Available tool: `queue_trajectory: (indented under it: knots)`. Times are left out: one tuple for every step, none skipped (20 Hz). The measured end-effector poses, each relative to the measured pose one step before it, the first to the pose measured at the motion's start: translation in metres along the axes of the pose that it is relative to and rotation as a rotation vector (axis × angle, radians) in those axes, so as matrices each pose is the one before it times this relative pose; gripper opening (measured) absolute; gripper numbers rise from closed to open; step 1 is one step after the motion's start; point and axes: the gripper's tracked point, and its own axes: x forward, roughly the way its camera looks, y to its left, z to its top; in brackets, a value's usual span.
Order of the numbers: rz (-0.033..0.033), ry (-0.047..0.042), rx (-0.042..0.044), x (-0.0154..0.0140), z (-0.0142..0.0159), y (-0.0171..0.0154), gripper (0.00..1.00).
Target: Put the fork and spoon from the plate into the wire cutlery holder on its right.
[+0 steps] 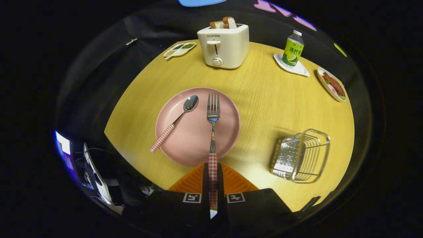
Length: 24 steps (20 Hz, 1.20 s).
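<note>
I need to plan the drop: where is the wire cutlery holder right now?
The wire cutlery holder stands on the yellow table, to the right of the pink plate and of the gripper, which is shut on the fork.

Standing at the far edge of the round wooden table [264,99]: a cream toaster [223,46] with two slices of bread [224,23] in its slots. Off toward the far left edge, a small divided dish [180,49]. Toward the far right edge, a green-labelled bottle [292,49] upright on a white coaster [299,70], and just beside it a small plate of food [332,84].
</note>
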Motion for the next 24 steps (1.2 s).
queue_trajectory:
  knots:
    - [-0.00399,0.00565,-0.01693,-0.01661,-0.00538,-0.01104,0.13]
    - [-0.00934,0.01085,-0.01222,-0.01463,-0.00573,-0.01355,0.13]
    - [-0.01004,0.01202,-0.00815,-0.01272,-0.00619,-0.01430,0.13]
    - [-0.01094,0.01505,-0.00498,-0.01156,-0.00553,-0.01529,0.13]
    - [-0.00501,0.01698,-0.00240,-0.00959,-0.00479,-0.01402,0.13]
    - [-0.00032,0.02068,-0.00386,-0.00805,-0.00508,-0.01347,0.13]
    - [-0.00116,0.02717,-0.00712,-0.00639,-0.00447,-0.01238,0.13]
    - [-0.00480,0.02176,-0.00769,-0.00501,-0.00376,-0.01315,0.13]
    - [-0.00974,0.01963,-0.00972,-0.00299,-0.00249,-0.01219,0.13]
    - [-0.00517,0.02012,-0.01090,-0.00239,-0.00194,-0.00971,0.13]
    - [0.00216,0.02395,-0.00834,-0.00115,-0.00182,-0.00645,0.13]
    - [0.00982,0.02728,-0.00767,0.00166,-0.00170,-0.00440,0.13]
    - [0.01495,0.03968,-0.00950,0.00203,-0.00238,-0.00219,0.13]
    - [0.00651,0.03967,-0.01715,0.00246,-0.00173,-0.00394,0.13]
    - [-0.00142,0.03536,-0.02419,0.00163,-0.00071,-0.00385,0.13]
    - [-0.00677,0.03625,-0.03160,0.00463,-0.00090,-0.00420,0.13]
    - [-0.01001,0.03147,-0.03081,0.00259,-0.00049,-0.00527,0.13]
    - [-0.00796,0.03403,-0.02582,0.00252,-0.00216,-0.00448,0.13]
    - [-0.00314,0.02900,-0.01831,0.00095,-0.00160,-0.00278,0.13]
    - [0.00541,0.02912,-0.01307,0.00303,0.00041,-0.00166,0.13]
    - [0.01085,0.02830,-0.00567,0.00199,0.00102,-0.00056,0.13]
    - [0.00947,0.02675,-0.00129,0.00228,0.00172,-0.00107,0.13]
    - [0.00395,0.03244,-0.00458,0.00296,-0.00051,-0.00154,0.13]
    - [0.00041,0.02637,-0.00811,0.00177,0.00094,-0.00145,0.13]
